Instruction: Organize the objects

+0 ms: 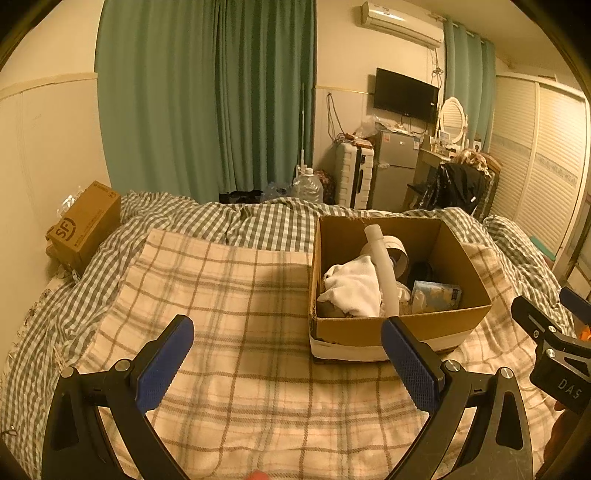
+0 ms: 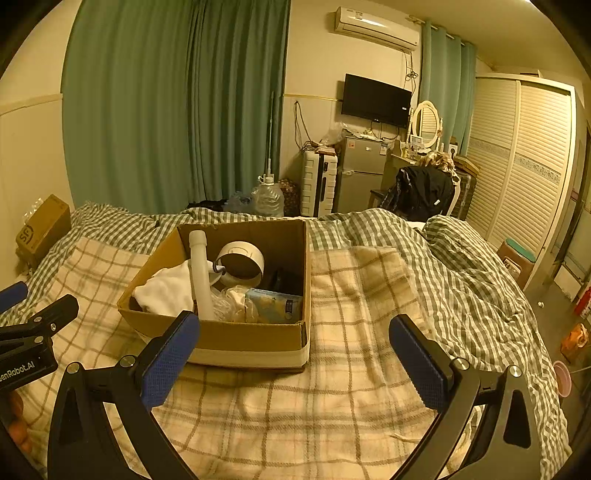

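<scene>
Both claws, left [image 1: 288,365] and right [image 2: 295,360], gape empty; box [image 2: 236,336] looks light, flimsy-walled; grip tube [image 2: 201,273] mid-shaft, likely rigid.

You're in a bedroom under warm yellow light. Green curtains [image 2: 173,107] cover the far wall, with a second set [image 2: 447,81] by the air conditioner [image 2: 376,27]. A dark TV [image 2: 375,99] hangs on the wall above a small grey fridge [image 2: 360,173], and a white suitcase [image 2: 319,182] stands just beside it. A louvered wardrobe [image 2: 517,162] fills the right side. The bed [image 2: 461,266] has a green checked quilt with a beige plaid blanket [image 2: 351,288] on top.
</scene>
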Available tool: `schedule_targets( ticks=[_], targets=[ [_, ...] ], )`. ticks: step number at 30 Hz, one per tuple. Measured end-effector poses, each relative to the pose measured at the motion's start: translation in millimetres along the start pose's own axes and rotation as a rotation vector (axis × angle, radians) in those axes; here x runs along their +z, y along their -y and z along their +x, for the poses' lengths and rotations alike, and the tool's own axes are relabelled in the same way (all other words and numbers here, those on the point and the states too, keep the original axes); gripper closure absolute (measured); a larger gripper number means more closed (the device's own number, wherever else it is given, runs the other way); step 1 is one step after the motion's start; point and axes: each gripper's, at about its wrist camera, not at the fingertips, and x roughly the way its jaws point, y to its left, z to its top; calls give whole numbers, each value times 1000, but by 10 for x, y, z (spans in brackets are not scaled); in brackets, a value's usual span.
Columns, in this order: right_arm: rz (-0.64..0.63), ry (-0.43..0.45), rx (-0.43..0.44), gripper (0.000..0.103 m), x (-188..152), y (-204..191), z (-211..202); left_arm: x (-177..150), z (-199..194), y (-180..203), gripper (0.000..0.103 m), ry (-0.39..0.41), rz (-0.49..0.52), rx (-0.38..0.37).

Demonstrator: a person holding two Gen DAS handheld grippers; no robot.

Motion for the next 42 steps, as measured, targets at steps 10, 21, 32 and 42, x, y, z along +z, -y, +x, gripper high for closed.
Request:
schedule_targets(
  ticks=[10,21,32,42],
  targets=[
    [-2,1,-1,0,3,-5,-9,9,12,-43,0,-11,-30,-18],
    [-1,1,1,0,6,-4,-9,8,-20,-26,0,0,-18,3],
    [1,-1,4,0,15,-29,-24,11,-32,-26,0,6,-17,11],
    [4,-4,7,0,1,-50,-23,6,-23,-40,0,5,-12,13]
  ],
)
